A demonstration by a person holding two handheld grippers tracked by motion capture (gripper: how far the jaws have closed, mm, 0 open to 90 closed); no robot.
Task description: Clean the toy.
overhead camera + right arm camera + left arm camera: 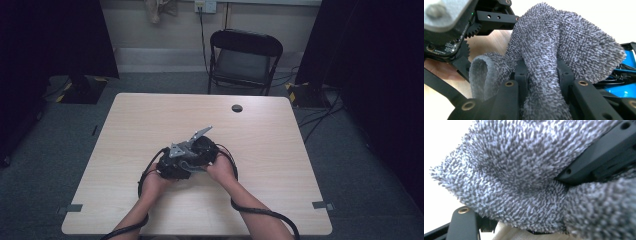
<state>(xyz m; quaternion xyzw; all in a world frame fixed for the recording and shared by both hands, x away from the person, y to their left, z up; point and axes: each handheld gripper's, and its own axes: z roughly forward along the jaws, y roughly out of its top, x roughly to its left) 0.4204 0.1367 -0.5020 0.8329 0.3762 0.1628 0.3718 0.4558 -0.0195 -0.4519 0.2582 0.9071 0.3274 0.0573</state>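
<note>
My right gripper (541,82) has its jaws pinched narrow on a fold of the grey terry cloth (554,50), which rises between them and flops over to one side. My left gripper (172,167) sits pressed right up against it; the cloth (519,170) crowds its camera and I cannot tell whether its jaws grip or merely touch the pile. Both tools are bunched together over the desk (150,115), about midway between its side edges and nearer the near edge. I judge the cloth light, soft and limp: it will sag and fold wherever unsupported, but the looped pile should not slip. Best hold is a hemmed edge or corner, pinched deep, hands then drawn apart
</note>
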